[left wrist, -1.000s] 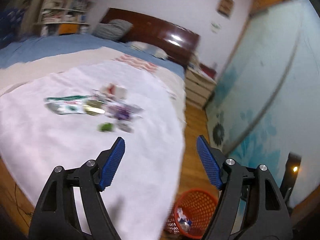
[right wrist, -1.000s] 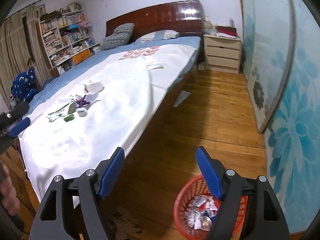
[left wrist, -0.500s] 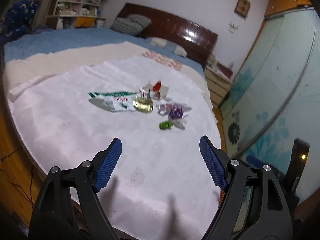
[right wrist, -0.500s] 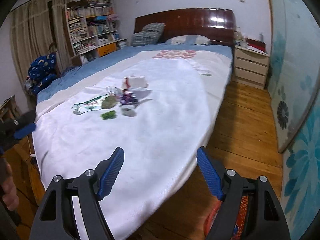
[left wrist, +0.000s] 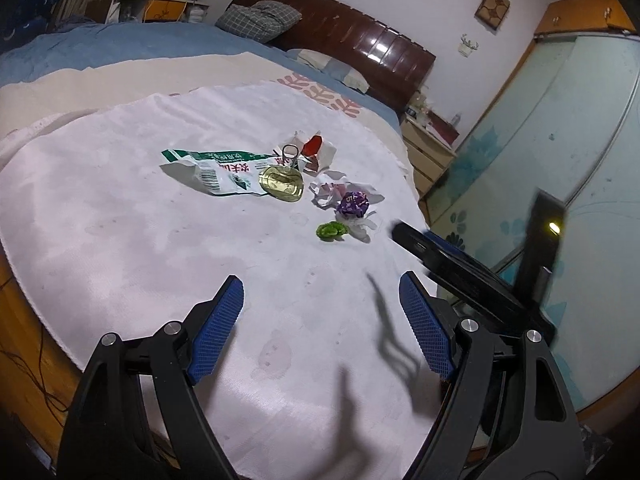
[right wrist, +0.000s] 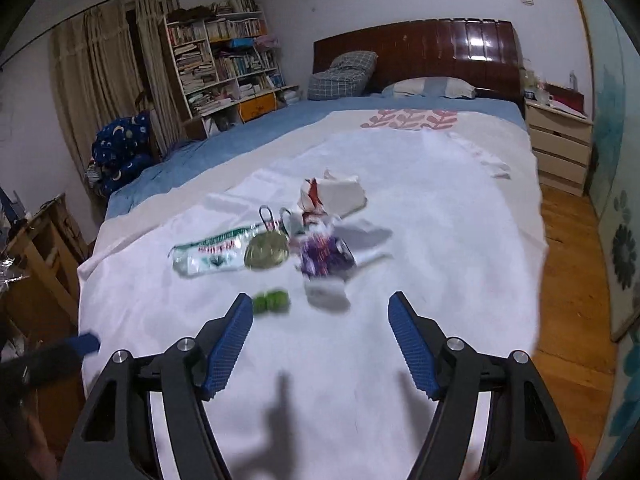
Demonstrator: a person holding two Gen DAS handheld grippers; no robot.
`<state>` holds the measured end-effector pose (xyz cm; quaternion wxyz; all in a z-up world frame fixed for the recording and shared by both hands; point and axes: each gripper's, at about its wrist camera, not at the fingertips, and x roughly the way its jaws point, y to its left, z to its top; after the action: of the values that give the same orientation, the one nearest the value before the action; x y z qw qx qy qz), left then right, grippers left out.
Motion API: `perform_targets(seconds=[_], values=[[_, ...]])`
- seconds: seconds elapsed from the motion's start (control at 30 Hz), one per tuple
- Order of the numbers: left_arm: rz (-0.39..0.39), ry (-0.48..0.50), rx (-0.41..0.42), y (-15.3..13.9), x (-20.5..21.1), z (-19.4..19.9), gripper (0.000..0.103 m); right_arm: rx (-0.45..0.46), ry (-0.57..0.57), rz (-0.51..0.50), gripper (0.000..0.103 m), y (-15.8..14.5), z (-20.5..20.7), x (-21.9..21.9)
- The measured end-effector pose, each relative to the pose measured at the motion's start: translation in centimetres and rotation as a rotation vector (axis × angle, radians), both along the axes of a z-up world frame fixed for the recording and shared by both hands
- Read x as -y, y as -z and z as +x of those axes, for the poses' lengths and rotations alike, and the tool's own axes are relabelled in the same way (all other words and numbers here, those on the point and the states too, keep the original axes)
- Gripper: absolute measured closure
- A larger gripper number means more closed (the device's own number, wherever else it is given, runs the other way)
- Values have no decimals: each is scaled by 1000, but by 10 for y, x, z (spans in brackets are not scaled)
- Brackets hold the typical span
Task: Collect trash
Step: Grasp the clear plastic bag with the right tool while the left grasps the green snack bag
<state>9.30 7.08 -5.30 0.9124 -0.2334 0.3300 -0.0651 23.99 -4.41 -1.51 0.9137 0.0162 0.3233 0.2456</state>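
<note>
Bedroom setting: a wide bed with a dark glossy wooden headboard carries a blue sheet, a cream blanket and, on top, a white textured cloth on which the trash lies in one loose cluster. Reading the left wrist view from left to right, the cluster begins with a flattened white-and-green printed plastic packet, followed by a round gold metal lid touching the packet's right end. Just behind the lid stand a small clear item with a wire loop and a white wrapper with a red patch. Next come crumpled white paper, a crumpled purple foil wrapper and, nearest the camera, a small green crumpled wrapper. The left gripper hovers above bare cloth, well short of the cluster, its blue ribbed pads spread wide with nothing between them. In the right wrist view the cluster is motion-blurred; the green wrapper sits just beyond the left fingertip. The right gripper has its jaws closing from a wide spread, with only cloth visible between them and no item held. At the far right stand a pale drawer unit and wooden floor.
</note>
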Motion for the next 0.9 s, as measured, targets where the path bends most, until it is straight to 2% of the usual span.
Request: perform_targets(seconds=[0.13,0.17,0.23,0.27,0.33,0.6,0.7,0.8,0.9], values=[[8,9,-11,3,4,6,23,-2,-1,-27,33,12,33,-22],[14,12,-8,2,5,5,23,-30,6,-35,33,19,45,-26],[34,17,2,-1,6,4,23,-86,5,-49,49,32,59,-34],[35,13,2,-1,6,4,23,-131,0,-39,61,42,65,-34],[25,8,-4,0,4,5,23,-152,-3,2,75,46,70,-29],[49,0,-7,-1,14,7,23,-212,32,123,75,51,59,-8],[41,-15,-13,2,18,10,23,-239,45,161,75,41,45,8],[28,-34,-25,6,20,17,23,-258,8,212,75,30,33,21],[43,-64,-34,7,17,25,23,-275,-37,319,75,18,22,38]])
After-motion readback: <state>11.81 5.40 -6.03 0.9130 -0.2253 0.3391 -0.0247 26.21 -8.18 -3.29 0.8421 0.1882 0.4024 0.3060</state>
